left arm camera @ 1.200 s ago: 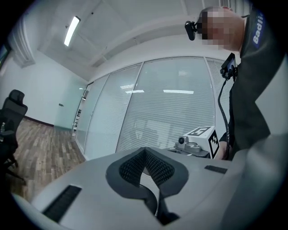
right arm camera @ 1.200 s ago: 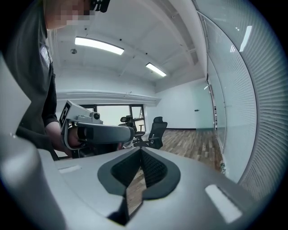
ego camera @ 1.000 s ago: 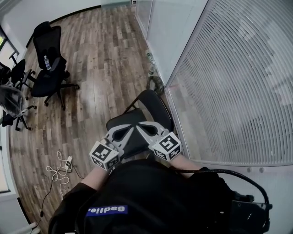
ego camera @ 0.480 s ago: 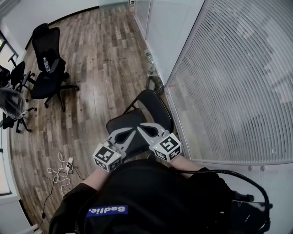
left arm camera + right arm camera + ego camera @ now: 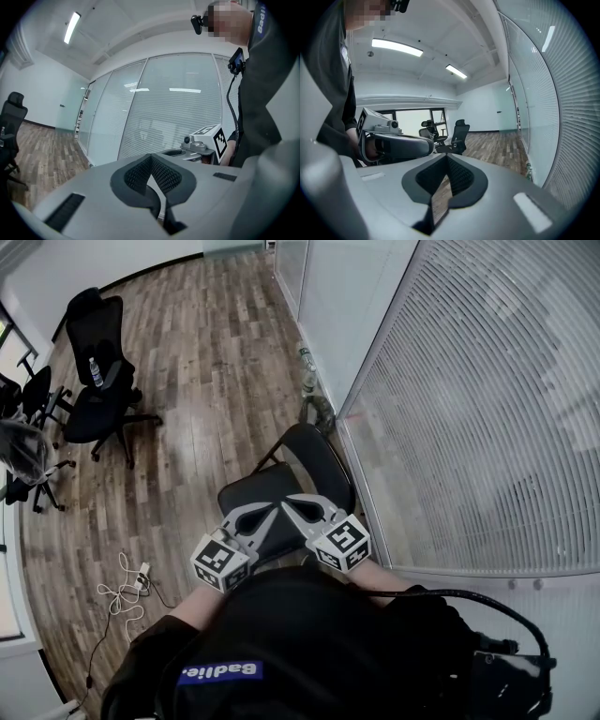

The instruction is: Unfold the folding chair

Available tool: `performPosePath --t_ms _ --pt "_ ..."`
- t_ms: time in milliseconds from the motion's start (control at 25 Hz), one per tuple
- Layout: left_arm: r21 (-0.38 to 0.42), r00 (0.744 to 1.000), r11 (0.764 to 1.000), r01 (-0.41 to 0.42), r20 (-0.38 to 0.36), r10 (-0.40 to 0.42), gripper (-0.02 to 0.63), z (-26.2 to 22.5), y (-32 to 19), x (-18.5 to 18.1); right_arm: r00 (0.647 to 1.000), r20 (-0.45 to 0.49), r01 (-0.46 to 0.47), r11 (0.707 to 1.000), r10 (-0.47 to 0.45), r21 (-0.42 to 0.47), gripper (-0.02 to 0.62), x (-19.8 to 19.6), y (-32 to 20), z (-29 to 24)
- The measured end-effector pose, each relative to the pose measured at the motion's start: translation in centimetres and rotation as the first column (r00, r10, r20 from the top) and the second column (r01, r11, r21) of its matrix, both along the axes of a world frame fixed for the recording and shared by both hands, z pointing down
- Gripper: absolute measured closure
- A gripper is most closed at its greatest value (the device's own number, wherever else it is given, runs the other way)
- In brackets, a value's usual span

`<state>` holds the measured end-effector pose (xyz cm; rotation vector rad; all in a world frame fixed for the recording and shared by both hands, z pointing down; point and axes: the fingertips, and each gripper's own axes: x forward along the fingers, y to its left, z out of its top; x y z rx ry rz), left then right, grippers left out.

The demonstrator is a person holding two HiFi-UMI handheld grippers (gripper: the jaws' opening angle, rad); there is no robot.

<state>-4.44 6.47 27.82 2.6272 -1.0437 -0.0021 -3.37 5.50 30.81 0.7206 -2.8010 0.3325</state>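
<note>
- Holds the left gripper point(image 5: 150, 157) fully closed, with nothing between its jaws.
- Keeps the right gripper point(image 5: 446, 157) pressed together too, and empty.
- Points both over the black folding chair point(image 5: 309, 460), tips nearly meeting.
- Shows that chair on the wood floor point(image 5: 206, 352), just beside the glass wall point(image 5: 450, 427).

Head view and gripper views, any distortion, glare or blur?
Head view: strong fisheye, blinds bow outward, sheen on the wood floor. Left gripper view: dark round vignette, light streaks mirrored in the glass wall. Right gripper view: the far window is blown out white.
</note>
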Motion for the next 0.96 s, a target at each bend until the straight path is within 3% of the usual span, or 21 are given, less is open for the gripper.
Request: performPosePath --t_ms 960 --pt "-0.008 1.0 1.0 0.012 -0.019 -0.012 0.6 0.2 0.5 -0.9 1.0 -0.009 0.006 1.0 -0.006 -0.017 0.594 -0.7 0.6 0.5"
